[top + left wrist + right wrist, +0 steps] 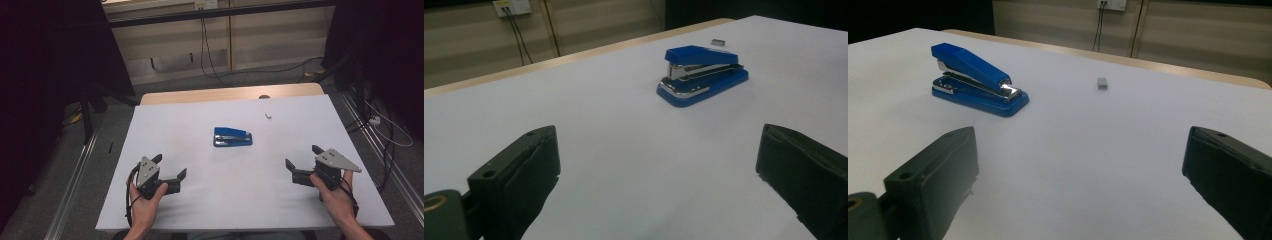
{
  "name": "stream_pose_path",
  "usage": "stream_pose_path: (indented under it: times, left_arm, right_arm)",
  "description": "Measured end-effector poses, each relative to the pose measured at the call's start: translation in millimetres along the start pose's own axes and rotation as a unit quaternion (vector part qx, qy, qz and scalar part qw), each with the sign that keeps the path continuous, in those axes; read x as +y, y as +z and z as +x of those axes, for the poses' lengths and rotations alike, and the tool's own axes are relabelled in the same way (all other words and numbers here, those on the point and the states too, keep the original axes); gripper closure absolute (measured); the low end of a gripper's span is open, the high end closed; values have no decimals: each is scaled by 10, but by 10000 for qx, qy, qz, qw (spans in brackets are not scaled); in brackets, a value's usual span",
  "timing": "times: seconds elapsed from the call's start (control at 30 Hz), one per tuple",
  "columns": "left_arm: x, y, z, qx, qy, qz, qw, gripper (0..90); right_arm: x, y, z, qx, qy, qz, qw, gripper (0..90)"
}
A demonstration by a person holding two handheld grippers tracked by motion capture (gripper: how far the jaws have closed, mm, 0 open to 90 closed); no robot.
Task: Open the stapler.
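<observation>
A blue stapler [233,136] lies flat near the middle of the white table [225,205], and a small grey staple block [268,115] rests farther back to its right. My left gripper [170,166] is held low at the front left, open and holding nothing. At the front right, my right gripper [302,156] is also open with nothing in it. In the left gripper view the stapler [701,75] lies ahead of the spread jaws, with the block [719,43] beyond it. The right gripper view has the stapler [978,80] ahead to the left and the block [1102,83] near the centre.
A wooden tabletop edge [230,93] runs along the back of the white sheet. Cables [210,55] hang down the wall panel behind the table. More cables [385,135] and a rail lie on the floor at the right. A dark stand [87,110] rises at the left.
</observation>
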State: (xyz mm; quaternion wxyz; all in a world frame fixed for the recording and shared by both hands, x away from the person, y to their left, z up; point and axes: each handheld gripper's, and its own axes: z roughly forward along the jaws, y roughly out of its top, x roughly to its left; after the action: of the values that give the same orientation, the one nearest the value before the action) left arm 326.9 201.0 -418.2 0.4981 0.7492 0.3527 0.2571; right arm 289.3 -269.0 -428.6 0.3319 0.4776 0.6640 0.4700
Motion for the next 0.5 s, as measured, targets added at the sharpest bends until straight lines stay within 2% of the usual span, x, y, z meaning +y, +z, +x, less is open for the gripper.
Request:
stream_pose_path:
  times: [0.17, 0.23, 0.3, 0.33, 0.4, 0.5]
  left_arm:
    - [13, 55, -23, -134, 41, 68, 9999, 46]
    - [15, 75, -27, -207, 7, 66, 9998, 47]
    - [16, 82, -23, -274, -29, 85, 9996, 48]
    - [23, 93, -16, -396, -58, 104, 9991, 63]
    - [34, 112, -24, -333, -22, 126, 9994, 76]
    - [41, 135, -25, -367, -24, 132, 9992, 76]
  right_arm:
    - [11, 3, 21, 6, 44, -19, 10000, 13]
    - [22, -1, 27, 137, -55, 32, 9999, 26]
    - [17, -2, 20, 175, -19, 91, 9998, 22]
    - [8, 10, 12, 255, 34, 156, 9995, 51]
    - [18, 24, 20, 283, -7, 153, 9995, 62]
    - [32, 35, 35, 332, -30, 121, 9994, 44]
